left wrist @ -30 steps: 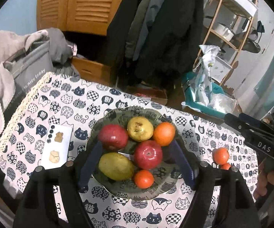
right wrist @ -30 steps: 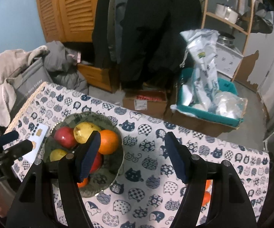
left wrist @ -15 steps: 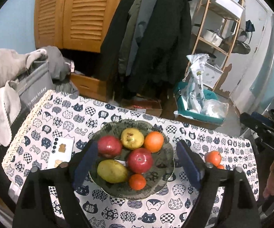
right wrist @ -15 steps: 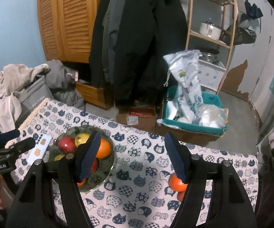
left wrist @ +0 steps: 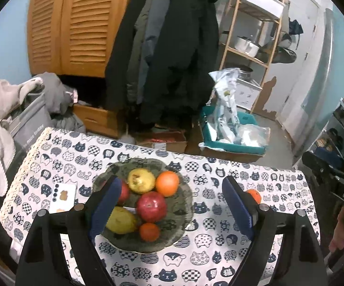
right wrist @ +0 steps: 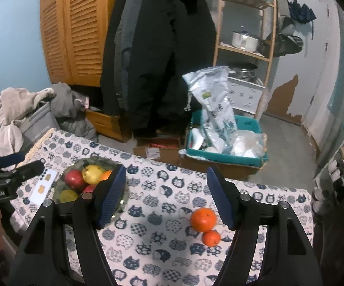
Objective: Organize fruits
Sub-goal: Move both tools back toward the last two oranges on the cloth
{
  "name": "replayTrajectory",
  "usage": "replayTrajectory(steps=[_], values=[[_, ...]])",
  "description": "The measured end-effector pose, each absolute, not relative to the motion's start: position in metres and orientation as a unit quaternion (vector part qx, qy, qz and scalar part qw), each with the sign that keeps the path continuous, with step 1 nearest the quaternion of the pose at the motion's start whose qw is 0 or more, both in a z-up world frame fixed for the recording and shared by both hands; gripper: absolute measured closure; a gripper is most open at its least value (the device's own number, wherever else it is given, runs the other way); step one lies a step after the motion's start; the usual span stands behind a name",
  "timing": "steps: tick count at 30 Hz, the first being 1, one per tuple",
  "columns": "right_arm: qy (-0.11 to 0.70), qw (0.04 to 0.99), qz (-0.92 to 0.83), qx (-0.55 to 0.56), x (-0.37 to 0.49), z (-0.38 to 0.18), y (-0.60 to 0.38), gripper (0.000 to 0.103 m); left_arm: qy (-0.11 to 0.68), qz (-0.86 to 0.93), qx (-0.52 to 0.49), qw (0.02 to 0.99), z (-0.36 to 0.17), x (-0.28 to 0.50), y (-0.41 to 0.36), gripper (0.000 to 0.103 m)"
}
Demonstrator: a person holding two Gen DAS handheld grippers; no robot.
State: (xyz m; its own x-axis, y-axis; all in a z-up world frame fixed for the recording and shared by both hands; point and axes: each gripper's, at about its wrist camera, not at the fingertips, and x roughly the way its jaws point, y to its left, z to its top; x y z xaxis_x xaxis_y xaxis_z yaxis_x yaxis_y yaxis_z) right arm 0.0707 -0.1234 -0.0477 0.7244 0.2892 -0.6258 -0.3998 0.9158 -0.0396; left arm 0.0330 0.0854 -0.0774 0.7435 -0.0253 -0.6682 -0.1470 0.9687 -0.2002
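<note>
A dark green bowl (left wrist: 182,203) stands on the cat-print tablecloth (left wrist: 219,250). It holds a yellow pear (left wrist: 140,181), an orange (left wrist: 167,183), a red apple (left wrist: 151,206), a green-yellow pear (left wrist: 121,220), a small tangerine (left wrist: 149,232) and a second red apple (left wrist: 124,193) half behind a finger. My left gripper (left wrist: 170,181) hovers open above the bowl, touching nothing. My right gripper (right wrist: 166,168) is open over bare cloth, with the bowl (right wrist: 95,159) at its left. A loose orange (right wrist: 203,218) and a small tangerine (right wrist: 211,237) lie by its right finger.
A white card (left wrist: 62,195) lies left of the bowl. Beyond the table's far edge stand a cardboard box (right wrist: 157,150) and a teal bin of bags (right wrist: 224,143). Dark coats (right wrist: 157,59) hang behind. A grey bag with clothes (left wrist: 26,124) sits at the left.
Both grippers have drawn back and up from the table, so the bowl looks smaller. The left jaws have widened. The two loose oranges have come into the right wrist view.
</note>
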Motion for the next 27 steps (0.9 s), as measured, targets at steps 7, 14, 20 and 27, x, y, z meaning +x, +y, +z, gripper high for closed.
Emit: replayTrajectory(steps=[7,14,20,27], values=[[0.329,0.928,0.16,-0.076,0.072,-0.054,-0.158,0.032,0.365,0.01,-0.101,0.925,-0.08,0.045,0.054,0.011],[0.349,0.925,0.135,-0.065,0.079,-0.071,-0.188,0.032,0.382,-0.009,-0.091,0.919,-0.092,0.06,0.028,0.011],[0.371,0.918,0.123,-0.061,0.087,-0.092,-0.208,0.032,0.408,-0.026,-0.077,0.91,-0.112,0.076,0.004,0.011],[0.416,0.9,0.114,-0.055,0.103,-0.131,-0.223,0.032,0.439,-0.041,-0.055,0.896,-0.144,0.095,-0.023,0.011]])
